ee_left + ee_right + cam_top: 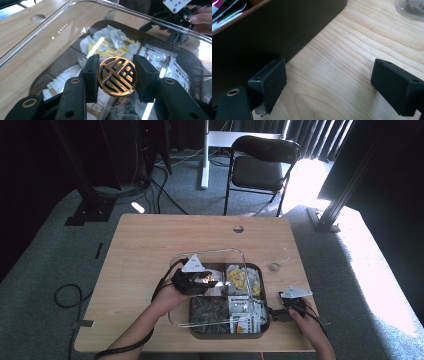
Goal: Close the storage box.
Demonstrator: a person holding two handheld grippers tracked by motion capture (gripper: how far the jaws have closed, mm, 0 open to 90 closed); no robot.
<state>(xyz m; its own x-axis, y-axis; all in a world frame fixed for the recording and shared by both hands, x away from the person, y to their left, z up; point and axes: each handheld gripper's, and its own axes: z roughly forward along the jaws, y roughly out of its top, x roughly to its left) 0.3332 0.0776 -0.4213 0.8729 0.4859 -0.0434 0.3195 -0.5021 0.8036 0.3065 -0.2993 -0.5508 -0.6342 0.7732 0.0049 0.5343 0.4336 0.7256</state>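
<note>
1. Clear plastic lid [177, 312], carried by its round gold knob [117, 76], is seen above a dark compartment box [264, 290] on the desk [140, 245], tilted and shifted toward the box's left side.
2. The left tool [202, 280] is clamped on the knob; its pads press the disc from both sides, as is seen in the left gripper view.
3. Yellow-tagged tea bags [110, 47] and printed sachets [175, 67] are visible through the lid, sorted into separate compartments.
4. The right tool [328, 82] is held just beside the box's right wall, low over the bare desk, with its jaws wide apart and nothing between them.
5. A small clear dish [274, 266] is seen on the desk, beyond the right tool.
</note>
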